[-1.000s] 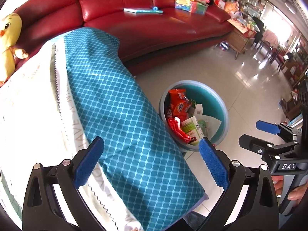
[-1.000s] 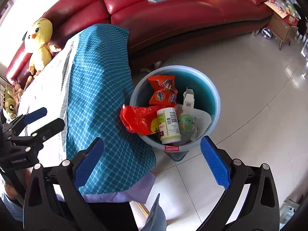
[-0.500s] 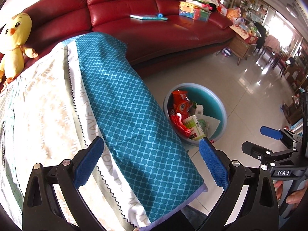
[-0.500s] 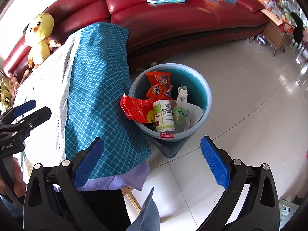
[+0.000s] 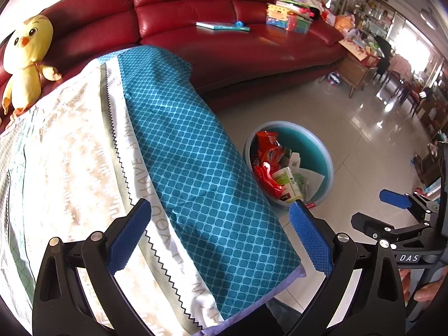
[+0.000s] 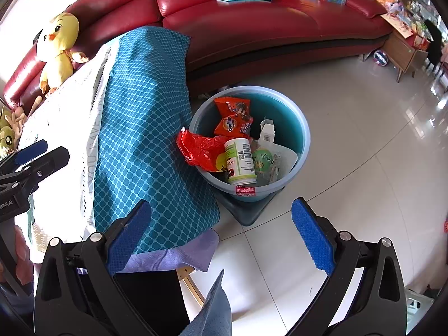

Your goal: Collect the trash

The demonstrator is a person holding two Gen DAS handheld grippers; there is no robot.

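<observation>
Trash bin [image 6: 296, 128] sits packed on the floor, its near side cut off by the tablecloth [image 5: 196, 168] from the left camera. Both grippers, left [image 5: 219, 233] and right [image 6: 221, 233], have fingers spread wide, holding nothing.

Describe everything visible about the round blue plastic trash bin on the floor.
The round blue plastic trash bin stands upright on the pale tiled floor, right beside the teal-patterned tablecloth, in front of the red leather sofa. Its rim is lighter blue, its inside teal, and a small red label sits on the near outer wall. It holds an orange snack packet, a crumpled red wrapper draped over the rim, a white bottle and a small white carton. Neither gripper touches it.
</observation>
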